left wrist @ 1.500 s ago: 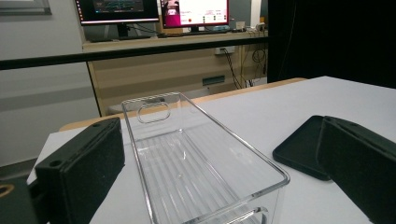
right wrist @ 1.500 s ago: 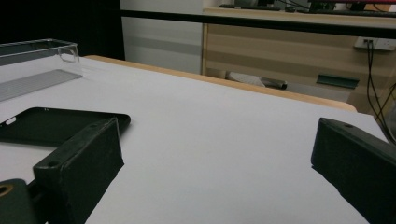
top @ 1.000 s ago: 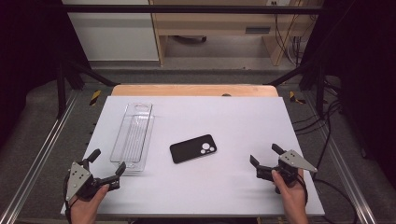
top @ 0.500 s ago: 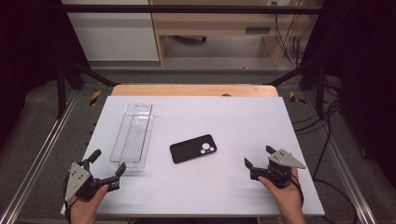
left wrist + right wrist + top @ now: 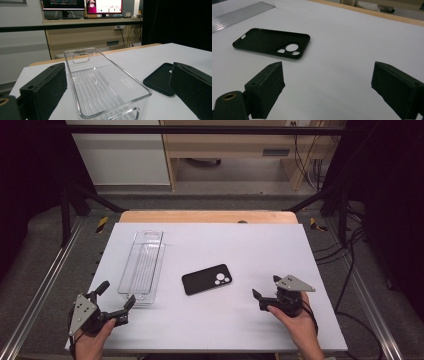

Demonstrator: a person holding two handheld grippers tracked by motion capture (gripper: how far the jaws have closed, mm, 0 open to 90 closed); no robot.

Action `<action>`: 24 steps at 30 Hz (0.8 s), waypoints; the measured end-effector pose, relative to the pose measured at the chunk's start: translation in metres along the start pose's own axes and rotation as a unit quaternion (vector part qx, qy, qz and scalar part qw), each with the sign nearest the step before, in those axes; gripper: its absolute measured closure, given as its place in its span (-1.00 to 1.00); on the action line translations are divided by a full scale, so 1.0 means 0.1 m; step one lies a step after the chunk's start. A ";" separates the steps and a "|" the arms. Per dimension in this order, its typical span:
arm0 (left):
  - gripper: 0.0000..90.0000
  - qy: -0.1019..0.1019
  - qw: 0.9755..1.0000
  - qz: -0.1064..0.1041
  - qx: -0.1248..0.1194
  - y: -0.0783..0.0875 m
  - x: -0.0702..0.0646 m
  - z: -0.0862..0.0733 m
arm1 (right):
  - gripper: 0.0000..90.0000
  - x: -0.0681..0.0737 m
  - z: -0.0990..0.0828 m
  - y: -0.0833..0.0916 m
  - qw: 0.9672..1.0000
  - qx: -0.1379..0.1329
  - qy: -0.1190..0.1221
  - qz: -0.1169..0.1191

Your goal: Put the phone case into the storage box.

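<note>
A black phone case (image 5: 207, 279) lies flat mid-table, its camera cut-outs toward the right. Left of it stands an empty clear plastic tray (image 5: 145, 234), long side running away from me. My left gripper (image 5: 117, 292) is open at the front left corner, just short of the tray's near end; in the left gripper view its jaws frame the tray (image 5: 140, 86), with the case (image 5: 158, 80) to the right. My right gripper (image 5: 266, 286) is open at the front right, pointing at the case (image 5: 269, 42). Its jaws (image 5: 329, 71) have just been closing a little, with nothing between them.
A wooden strip (image 5: 207, 216) borders the white table's far edge. Metal rails (image 5: 47, 280) run along both sides, and cables (image 5: 350, 265) hang off the right. A shelf unit (image 5: 235, 150) stands behind; monitors (image 5: 82, 3) are on it.
My right gripper has moved left across the table toward the phone case and risen slightly. The left gripper, tray and case have stayed put.
</note>
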State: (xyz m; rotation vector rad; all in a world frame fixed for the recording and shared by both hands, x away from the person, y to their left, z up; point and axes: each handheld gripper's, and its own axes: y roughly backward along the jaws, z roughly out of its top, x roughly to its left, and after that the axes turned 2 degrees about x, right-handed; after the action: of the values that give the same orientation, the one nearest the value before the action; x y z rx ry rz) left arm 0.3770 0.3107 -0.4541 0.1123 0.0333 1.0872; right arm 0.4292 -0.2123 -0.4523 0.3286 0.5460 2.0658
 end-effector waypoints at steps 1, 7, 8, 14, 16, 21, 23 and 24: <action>-0.98 0.000 1.000 -0.001 -0.001 0.00 0.00 0.00 | -0.71 0.01 0.08 -0.06 1.000 0.018 0.001 0.006; -0.98 -0.005 1.000 -0.004 0.002 -0.01 -0.01 0.00 | -0.70 0.03 0.35 -0.29 0.998 0.059 0.004 0.019; -0.98 -0.005 1.000 -0.004 0.002 -0.01 -0.01 0.00 | -0.70 0.04 0.38 -0.34 0.998 0.066 0.004 0.021; -0.98 -0.004 1.000 -0.005 0.002 -0.02 -0.01 0.00 | -0.70 0.10 0.51 -0.57 0.994 0.101 0.015 0.028; -0.98 -0.004 1.000 -0.005 0.002 -0.02 -0.01 0.00 | -0.70 0.12 0.53 -0.64 0.993 0.110 0.019 0.026; -0.98 -0.010 1.000 -0.005 0.003 -0.02 -0.02 0.01 | -0.71 0.15 0.58 -0.76 0.991 0.129 0.025 0.031; -0.98 -0.010 1.000 -0.005 0.004 -0.02 -0.02 0.01 | -0.71 0.16 0.59 -0.78 0.990 0.132 0.028 0.032; -0.98 -0.011 1.000 -0.006 0.004 -0.03 -0.02 0.01 | -0.70 0.17 0.61 -0.81 0.989 0.140 0.025 0.031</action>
State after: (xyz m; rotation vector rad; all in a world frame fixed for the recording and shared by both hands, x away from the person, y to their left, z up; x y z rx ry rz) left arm 0.3782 0.3075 -0.4539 0.1322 0.0185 1.0748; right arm 0.5067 -0.1453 -0.4402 0.4633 0.8699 2.0625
